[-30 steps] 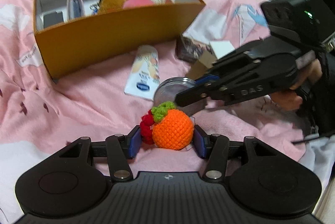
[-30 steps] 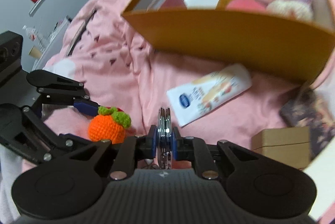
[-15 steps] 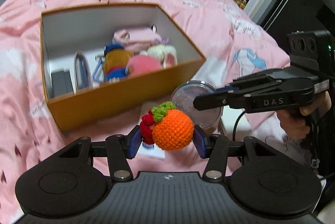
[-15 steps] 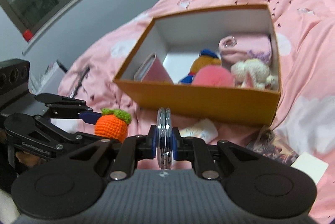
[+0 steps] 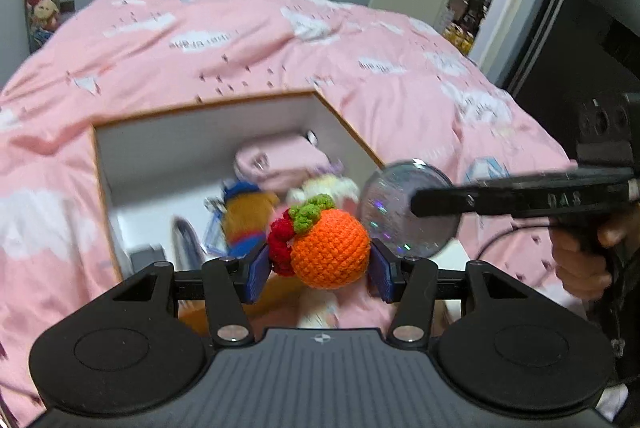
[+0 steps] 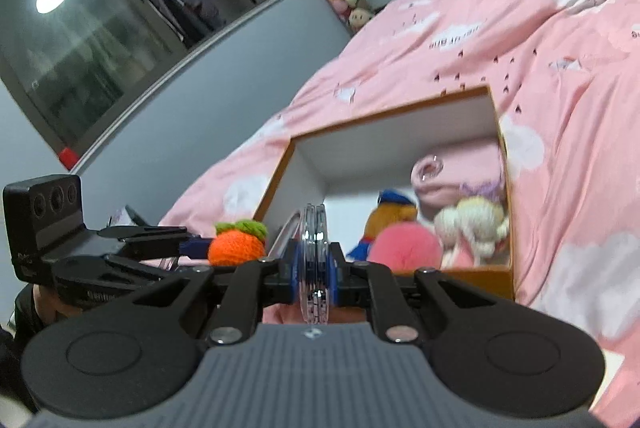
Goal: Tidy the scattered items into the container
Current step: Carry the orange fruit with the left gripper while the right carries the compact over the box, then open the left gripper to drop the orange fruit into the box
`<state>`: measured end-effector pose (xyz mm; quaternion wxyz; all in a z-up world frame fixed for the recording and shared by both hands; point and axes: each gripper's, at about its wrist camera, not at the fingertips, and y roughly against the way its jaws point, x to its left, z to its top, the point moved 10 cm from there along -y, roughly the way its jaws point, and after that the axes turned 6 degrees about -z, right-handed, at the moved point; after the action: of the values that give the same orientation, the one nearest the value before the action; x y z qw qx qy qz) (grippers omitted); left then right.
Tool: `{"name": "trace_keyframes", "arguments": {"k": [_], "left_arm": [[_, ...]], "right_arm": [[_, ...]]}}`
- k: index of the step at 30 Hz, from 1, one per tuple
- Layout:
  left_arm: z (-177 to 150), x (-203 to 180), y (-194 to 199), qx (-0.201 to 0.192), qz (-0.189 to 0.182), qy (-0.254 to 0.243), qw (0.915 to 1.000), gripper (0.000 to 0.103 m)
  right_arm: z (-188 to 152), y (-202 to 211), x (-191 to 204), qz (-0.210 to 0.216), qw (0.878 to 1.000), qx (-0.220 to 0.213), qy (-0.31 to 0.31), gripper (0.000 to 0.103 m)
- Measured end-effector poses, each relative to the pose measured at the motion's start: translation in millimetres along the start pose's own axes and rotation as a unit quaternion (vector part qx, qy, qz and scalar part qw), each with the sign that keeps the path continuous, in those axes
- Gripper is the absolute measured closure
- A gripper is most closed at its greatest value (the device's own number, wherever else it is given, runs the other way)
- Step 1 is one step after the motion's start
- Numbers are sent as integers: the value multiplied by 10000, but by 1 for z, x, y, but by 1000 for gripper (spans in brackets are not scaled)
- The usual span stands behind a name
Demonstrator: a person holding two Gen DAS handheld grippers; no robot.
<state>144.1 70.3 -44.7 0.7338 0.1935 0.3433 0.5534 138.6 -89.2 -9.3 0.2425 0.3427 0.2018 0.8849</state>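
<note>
Orange crochet fruit (image 5: 329, 252) clamped between left gripper (image 5: 320, 270) jaws; clear disc (image 6: 315, 260) pinched edge-on in right gripper (image 6: 315, 274) jaws.

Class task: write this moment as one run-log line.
left tool: shut on crochet orange | right tool: shut on clear round case | box: ahead, partly filled

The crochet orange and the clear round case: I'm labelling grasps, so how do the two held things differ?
The crochet orange is a soft, opaque, knitted ball; the clear round case is a hard, see-through, flat disc. The orange fills wide-set jaws of the left gripper; the case sits on edge between the nearly closed jaws of the right gripper. Both are held up near the open box.
</note>
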Motion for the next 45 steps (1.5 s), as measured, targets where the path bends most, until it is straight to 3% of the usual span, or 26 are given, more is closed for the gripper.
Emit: {"name": "trace_keyframes", "arguments": {"k": [7,16,29,38,45], "left_arm": [[37,21,-13,-36,140,-32,9999,43],[26,44,-68,1139,452,-241,9922,43],[2,58,-105,2079,993,-858,9693,42],[-4,60,-109,2191,962,-901,9667,39],[1,59,-104,1921,837,-850,9741,32]], "right_arm": [[17,-8,-9,16,9992,-273,-306,87],[20,-16,-21,121,9976,-357,-587,87],[15,-21,-44,64,9957,-325,-865,87],[19,-21,-60,-125,9942,-412,-988,87],[21,-27,-63,-263,9941,-386,-974,87]]}}
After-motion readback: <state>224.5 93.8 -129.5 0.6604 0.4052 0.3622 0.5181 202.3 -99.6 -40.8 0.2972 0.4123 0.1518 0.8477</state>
